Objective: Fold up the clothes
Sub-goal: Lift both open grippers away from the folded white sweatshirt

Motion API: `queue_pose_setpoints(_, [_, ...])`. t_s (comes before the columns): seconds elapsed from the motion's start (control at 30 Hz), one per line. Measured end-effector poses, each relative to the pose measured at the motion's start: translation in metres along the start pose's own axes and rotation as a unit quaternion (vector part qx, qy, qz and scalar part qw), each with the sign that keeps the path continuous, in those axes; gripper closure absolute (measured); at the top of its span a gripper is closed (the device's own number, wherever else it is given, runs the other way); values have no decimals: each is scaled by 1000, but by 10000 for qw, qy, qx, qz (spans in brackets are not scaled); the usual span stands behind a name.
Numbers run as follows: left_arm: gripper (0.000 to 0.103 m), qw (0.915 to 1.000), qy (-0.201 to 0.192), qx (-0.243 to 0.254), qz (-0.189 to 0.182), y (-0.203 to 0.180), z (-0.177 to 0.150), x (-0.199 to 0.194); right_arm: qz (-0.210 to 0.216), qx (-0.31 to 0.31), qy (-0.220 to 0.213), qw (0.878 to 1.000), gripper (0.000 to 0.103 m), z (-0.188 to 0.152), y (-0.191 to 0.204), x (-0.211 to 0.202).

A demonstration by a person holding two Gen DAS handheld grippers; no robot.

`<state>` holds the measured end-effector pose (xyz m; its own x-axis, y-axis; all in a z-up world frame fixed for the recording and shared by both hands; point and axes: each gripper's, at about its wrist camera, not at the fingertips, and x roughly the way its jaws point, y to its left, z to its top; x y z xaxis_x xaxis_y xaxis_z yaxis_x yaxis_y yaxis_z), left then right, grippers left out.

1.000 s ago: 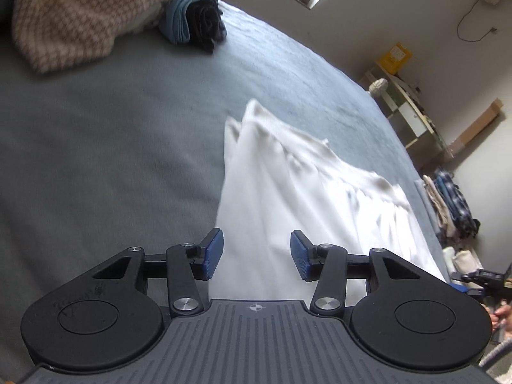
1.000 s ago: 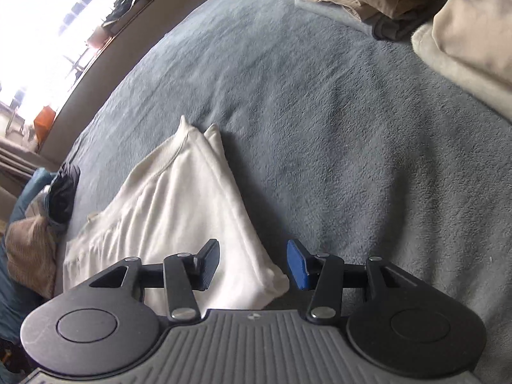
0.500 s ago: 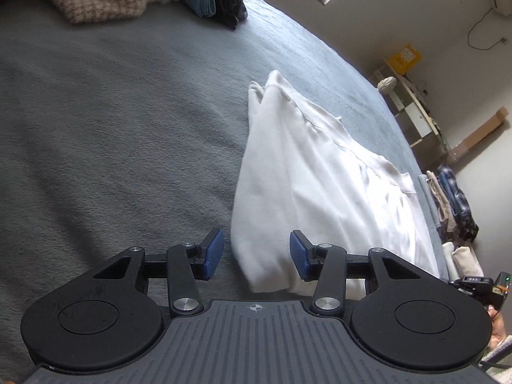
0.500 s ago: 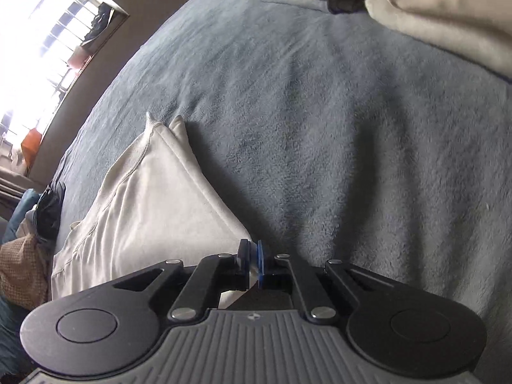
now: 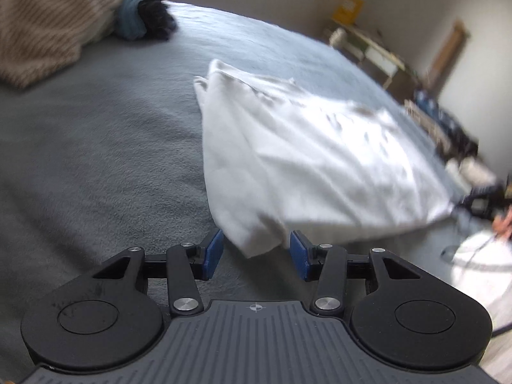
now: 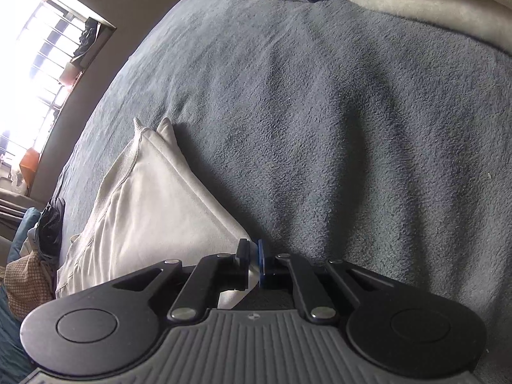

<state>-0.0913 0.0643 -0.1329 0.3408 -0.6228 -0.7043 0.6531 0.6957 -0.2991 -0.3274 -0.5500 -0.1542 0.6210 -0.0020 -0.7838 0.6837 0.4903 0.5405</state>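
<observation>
Left wrist view: the left gripper holds its blue-padded jaws apart, a limp corner of the white garment drooping between them, untouched by either pad. The garment, soft and folded into a rough wedge, lies on the bed, whose cover is a grey, nubbly fleece.

Right wrist view: the right gripper has its jaws pinched tight on the cloth's near corner; the white garment, ribbed at one hem, stretches away over the same fuzzy bed
</observation>
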Motion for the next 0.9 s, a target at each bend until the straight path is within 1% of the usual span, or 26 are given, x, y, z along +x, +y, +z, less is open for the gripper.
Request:
queue_pose_setpoints(0.1, [58, 9991, -31, 374, 174, -4, -3, 5, -53, -26, 9, 10000, 97, -1, 1, 2])
queue_pose_setpoints(0.17, [65, 9979, -69, 582, 277, -6, -5, 8, -81, -32, 26, 10000, 97, -1, 1, 2])
queue_pose_setpoints(0.23, [81, 9958, -112, 826, 370, -9, -7, 11, -100, -28, 34, 9999, 96, -1, 2, 3])
queue_pose_setpoints(0.27, [86, 9934, -146, 1064, 407, -14, -7, 11, -104, -30, 31, 9999, 96, -1, 2, 3])
queue_pose_setpoints(0.3, [93, 9891, -198, 1380, 480, -21, -7, 11, -107, -28, 26, 9999, 96, -2, 2, 2])
queue_pose_setpoints(0.33, [94, 9824, -286, 1749, 587, -29, -6, 8, -115, -21, 24, 9999, 96, -2, 2, 1])
queue_pose_setpoints(0.37, [95, 9727, -361, 2189, 681, -35, -6, 3, -123, -15, 26, 9999, 96, -2, 1, 1])
queue_pose_setpoints(0.4, [95, 9601, -405, 2663, 759, -41, -6, -4, -131, -15, 30, 9999, 96, -2, 2, 1])
queue_pose_setpoints(0.47, [96, 9289, -456, 3562, 905, -51, -6, -15, -153, -40, 37, 9999, 96, -2, 2, 1])
queue_pose_setpoints(0.5, [96, 9147, -390, 3908, 951, -52, -9, -18, -161, -50, 42, 9998, 96, -2, 2, 1])
queue_pose_setpoints(0.53, [97, 9052, -281, 4128, 969, -51, -11, -18, -160, -45, 49, 9998, 96, -2, 2, 2])
queue_pose_setpoints(0.57, [97, 8995, -172, 4255, 976, -47, -13, -16, -159, -40, 56, 9998, 96, -2, 1, 2])
queue_pose_setpoints(0.6, [97, 8963, -33, 4328, 960, -43, -17, -13, -156, -31, 63, 9999, 96, -3, 1, 3])
queue_pose_setpoints(0.67, [97, 8918, 194, 4419, 951, -37, -23, -4, -139, -2, 73, 9999, 96, -3, 0, 2])
queue_pose_setpoints(0.7, [99, 8925, 324, 4396, 956, -34, -26, 0, -136, 1, 72, 9999, 96, -3, -1, 2])
queue_pose_setpoints(0.77, [100, 8987, 526, 4229, 1037, -26, -29, 6, -132, -4, 66, 9999, 96, -3, -1, 1])
queue_pose_setpoints(0.8, [100, 9052, 562, 4064, 1107, -22, -29, 4, -128, -2, 63, 9999, 96, -3, -1, 1])
queue_pose_setpoints(0.9, [97, 9289, 556, 3408, 1340, -7, -22, -7, -106, 44, 59, 9999, 95, -3, -2, 2])
